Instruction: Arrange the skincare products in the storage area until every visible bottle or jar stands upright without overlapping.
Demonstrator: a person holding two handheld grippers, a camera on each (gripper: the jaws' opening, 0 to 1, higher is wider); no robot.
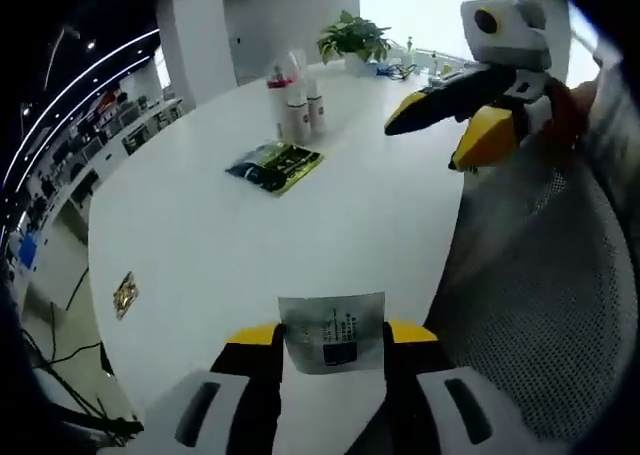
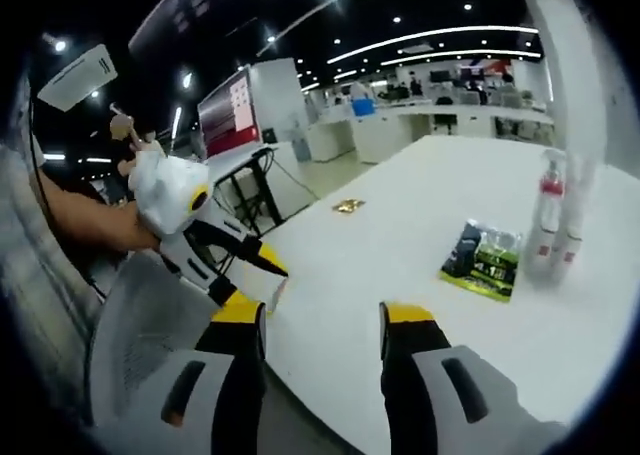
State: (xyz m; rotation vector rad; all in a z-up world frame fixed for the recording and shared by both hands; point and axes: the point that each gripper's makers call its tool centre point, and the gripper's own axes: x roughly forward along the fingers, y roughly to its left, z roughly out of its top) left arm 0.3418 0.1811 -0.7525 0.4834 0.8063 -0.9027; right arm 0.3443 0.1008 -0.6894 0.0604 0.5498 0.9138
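Left gripper (image 1: pixel 333 343) clamped a sachet (image 1: pixel 332 332) above the table (image 1: pixel 220 245) edge. Right gripper (image 2: pixel 322 320) spread, empty. Bottles (image 1: pixel 295 103) stood upright beside a green packet (image 1: pixel 275 166), far side.

We cannot read the print on the sachet (image 1: pixel 333 333) at the bottom centre of the left gripper view. The bottles (image 2: pixel 556 215) at the right gripper view's right edge blur together, their count unclear. The small gold item (image 1: pixel 125 294) stays unidentifiable.

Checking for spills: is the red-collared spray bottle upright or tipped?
Upright: the red-collared clear spray bottle stands on the white table.
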